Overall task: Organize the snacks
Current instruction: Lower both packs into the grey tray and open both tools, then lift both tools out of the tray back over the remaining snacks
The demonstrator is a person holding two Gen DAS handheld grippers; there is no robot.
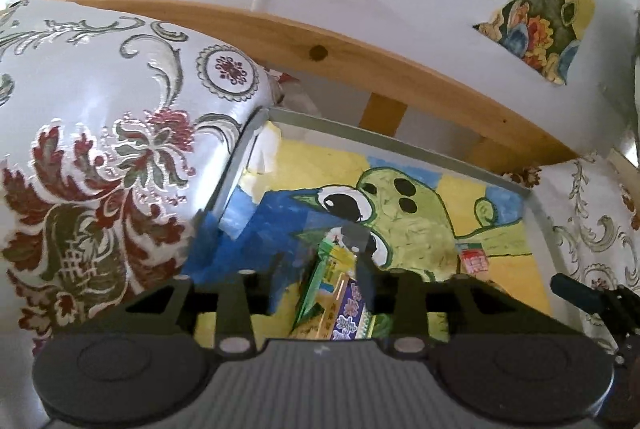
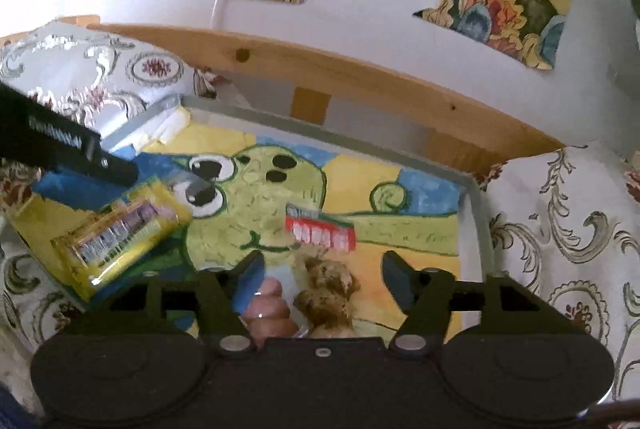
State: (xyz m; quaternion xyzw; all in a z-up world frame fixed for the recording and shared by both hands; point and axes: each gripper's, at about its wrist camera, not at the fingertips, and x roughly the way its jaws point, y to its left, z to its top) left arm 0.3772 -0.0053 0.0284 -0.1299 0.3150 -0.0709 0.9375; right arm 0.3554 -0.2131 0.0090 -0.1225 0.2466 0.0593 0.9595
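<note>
Right gripper [image 2: 324, 279] jaws apart over clear snack pack [image 2: 320, 303], red packet [image 2: 320, 231] beyond, yellow packet [image 2: 116, 233] at left gripper [image 2: 192, 189], painted tray [image 2: 476, 205], floral cloth [image 2: 560, 229].

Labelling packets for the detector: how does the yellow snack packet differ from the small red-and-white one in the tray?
The yellow foil snack packet with purple-and-white lettering is clearly larger than the small red-and-white snack packet. The yellow one lies at the tray's left side beside the left claw; the red one lies mid-tray, ahead of the right claw. The yellow one slants; the red one lies nearly level across the view. Both rest on the painted frog tray.
</note>
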